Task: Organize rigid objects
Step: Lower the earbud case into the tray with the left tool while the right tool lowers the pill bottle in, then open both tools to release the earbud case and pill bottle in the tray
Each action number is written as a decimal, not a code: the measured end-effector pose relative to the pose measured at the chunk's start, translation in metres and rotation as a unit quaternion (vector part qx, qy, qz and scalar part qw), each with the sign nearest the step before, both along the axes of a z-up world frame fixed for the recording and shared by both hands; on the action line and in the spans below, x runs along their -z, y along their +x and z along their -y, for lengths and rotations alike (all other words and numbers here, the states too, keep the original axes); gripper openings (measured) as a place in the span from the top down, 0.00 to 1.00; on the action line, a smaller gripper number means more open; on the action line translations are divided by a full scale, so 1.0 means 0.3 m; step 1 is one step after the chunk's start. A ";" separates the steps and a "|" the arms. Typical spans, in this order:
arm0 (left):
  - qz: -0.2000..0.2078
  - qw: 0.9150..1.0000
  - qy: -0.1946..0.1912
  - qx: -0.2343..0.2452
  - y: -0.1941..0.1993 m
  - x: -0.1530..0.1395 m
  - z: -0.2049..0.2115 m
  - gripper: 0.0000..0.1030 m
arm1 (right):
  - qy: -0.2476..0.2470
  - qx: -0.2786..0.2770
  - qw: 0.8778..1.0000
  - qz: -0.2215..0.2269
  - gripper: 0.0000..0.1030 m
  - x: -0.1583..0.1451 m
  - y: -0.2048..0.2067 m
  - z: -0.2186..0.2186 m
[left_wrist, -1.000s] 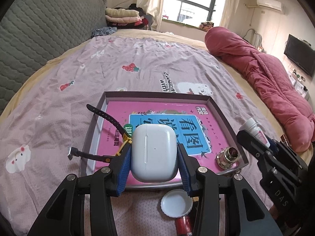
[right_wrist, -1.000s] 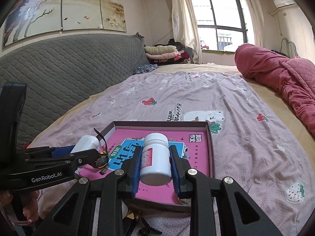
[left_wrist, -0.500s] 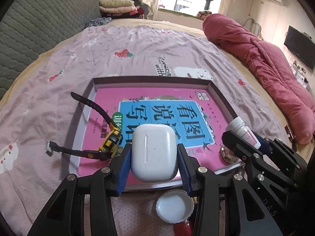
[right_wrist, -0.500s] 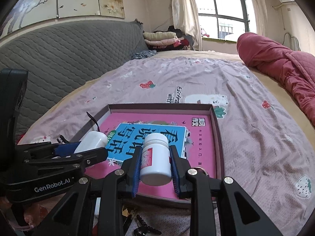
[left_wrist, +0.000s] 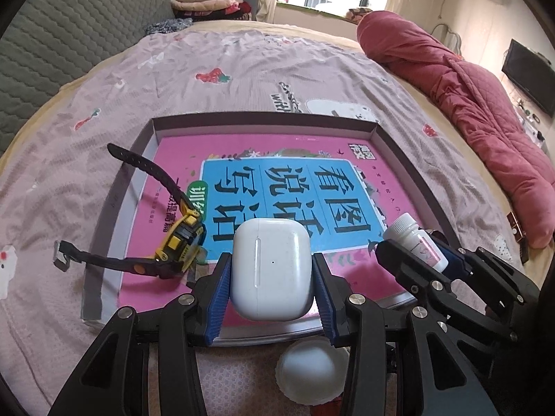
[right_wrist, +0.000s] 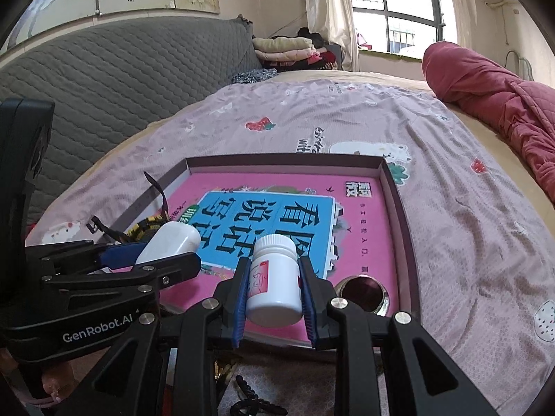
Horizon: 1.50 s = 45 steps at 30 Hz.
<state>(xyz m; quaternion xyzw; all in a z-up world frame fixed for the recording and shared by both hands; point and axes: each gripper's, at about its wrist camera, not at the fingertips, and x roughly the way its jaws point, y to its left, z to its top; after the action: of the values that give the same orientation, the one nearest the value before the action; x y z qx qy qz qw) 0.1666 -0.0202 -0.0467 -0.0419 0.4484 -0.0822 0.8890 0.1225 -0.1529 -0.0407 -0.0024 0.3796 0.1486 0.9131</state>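
My left gripper (left_wrist: 271, 277) is shut on a white earbud case (left_wrist: 271, 270), held over the near edge of a shallow box (left_wrist: 263, 119) lined with a pink and blue book. My right gripper (right_wrist: 274, 284) is shut on a white pill bottle (right_wrist: 274, 279) over the box's near right part; the bottle also shows in the left wrist view (left_wrist: 416, 241). A yellow watch with black strap (left_wrist: 177, 242) lies across the box's left rim. A small metal jar (right_wrist: 362, 294) sits in the box's near right corner.
A white round lid (left_wrist: 312, 371) lies on the bed below the left gripper. Small dark items (right_wrist: 253, 402) lie near the right gripper's base. A red quilt (left_wrist: 468, 79) runs along the right. A grey headboard (right_wrist: 121, 79) stands at the left.
Both grippers have moved forward over the box with their objects still held. The box looks larger and closer, and the white lid has slid under the left gripper.
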 end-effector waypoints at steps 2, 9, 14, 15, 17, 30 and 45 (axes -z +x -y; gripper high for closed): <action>-0.003 1.000 0.000 0.001 0.001 0.008 0.004 0.56 | -0.003 0.001 1.000 -0.002 0.74 0.007 0.000 0.001; -0.013 1.000 0.001 0.004 0.004 0.035 0.009 0.56 | -0.006 0.006 1.000 -0.009 0.74 0.019 0.000 0.007; -0.016 1.000 0.007 -0.001 0.009 0.050 -0.006 0.56 | -0.010 0.002 1.000 -0.013 0.74 0.026 0.003 -0.001; -0.016 1.000 0.006 -0.002 0.010 0.050 -0.008 0.56 | -0.011 0.003 1.000 -0.014 0.74 0.027 0.002 0.000; -0.018 1.000 0.007 -0.004 0.015 0.054 -0.014 0.56 | -0.011 0.005 1.000 -0.016 0.74 0.030 0.003 0.000; -0.022 1.000 0.018 -0.012 0.045 0.061 -0.023 0.56 | -0.021 0.015 0.999 -0.025 0.74 0.027 0.007 0.001; -0.033 0.999 0.020 -0.015 0.055 0.060 -0.037 0.55 | -0.025 0.009 0.999 -0.047 0.74 0.023 0.012 0.006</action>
<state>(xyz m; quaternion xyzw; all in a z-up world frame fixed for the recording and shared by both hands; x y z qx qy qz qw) 0.1830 -0.0089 -0.0647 -0.0335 0.4785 -0.0589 0.8755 0.1262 -0.1547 -0.0476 -0.0143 0.4261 0.1308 0.8951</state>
